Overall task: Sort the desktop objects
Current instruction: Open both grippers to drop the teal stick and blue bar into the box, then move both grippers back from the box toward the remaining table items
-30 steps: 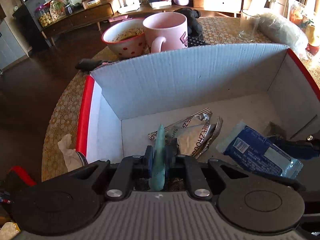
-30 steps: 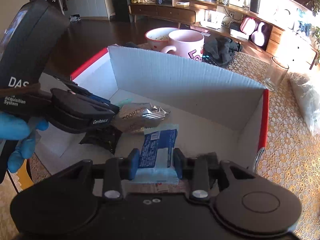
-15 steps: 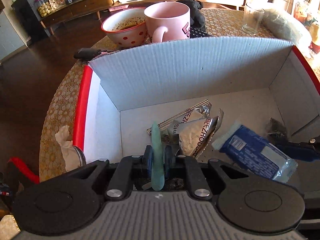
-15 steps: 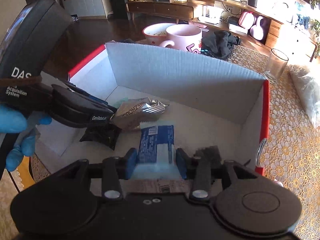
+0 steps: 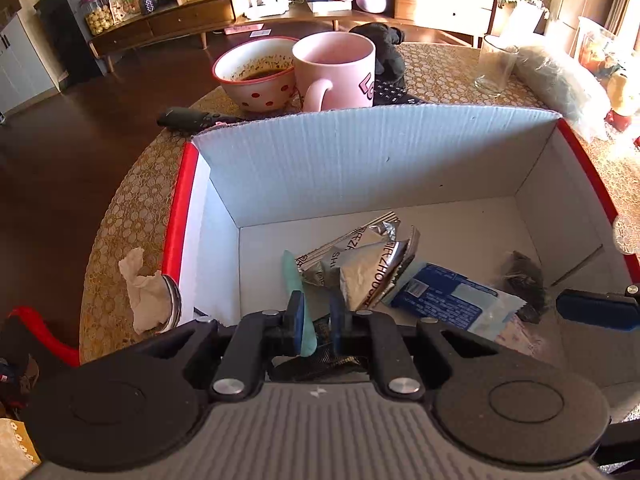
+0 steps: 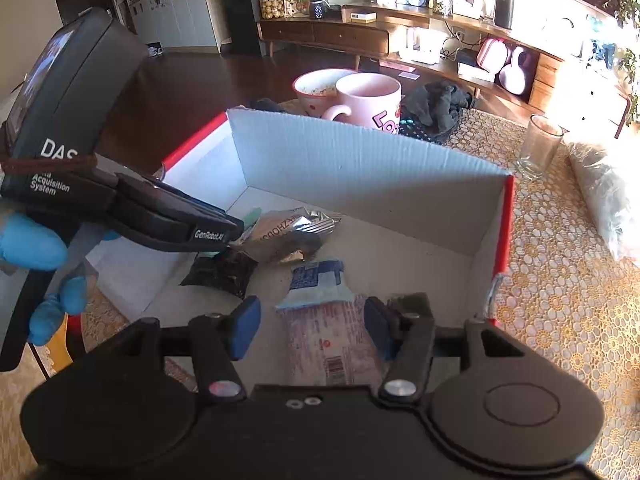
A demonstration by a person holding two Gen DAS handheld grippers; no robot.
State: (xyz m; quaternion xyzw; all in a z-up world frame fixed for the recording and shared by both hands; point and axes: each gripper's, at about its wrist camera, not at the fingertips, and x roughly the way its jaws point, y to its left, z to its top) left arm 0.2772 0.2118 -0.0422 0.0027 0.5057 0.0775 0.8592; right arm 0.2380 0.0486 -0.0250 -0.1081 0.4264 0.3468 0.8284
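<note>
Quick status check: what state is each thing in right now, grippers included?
left gripper: shut on teal strip
right gripper: open, jaws just been opening, clear of blue packet
blue packet: lying flat in cardboard box
cardboard box: upright, open-topped
silver wrapper: crumpled, in box
pink mug: upright behind box
polka-dot bowl: upright, residue inside
glass: upright, looks empty

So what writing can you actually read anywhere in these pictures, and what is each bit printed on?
"DAS" and "Acquisition System": on the left gripper body, above the gloved hand.
"GenRobot.AI": on its dark finger.
"LO": the visible start of a word on the pink mug.
"ERZHOUS": part of a name on the crumpled silver wrapper in the box.
Blue packet: label and barcode too small to read.
</note>
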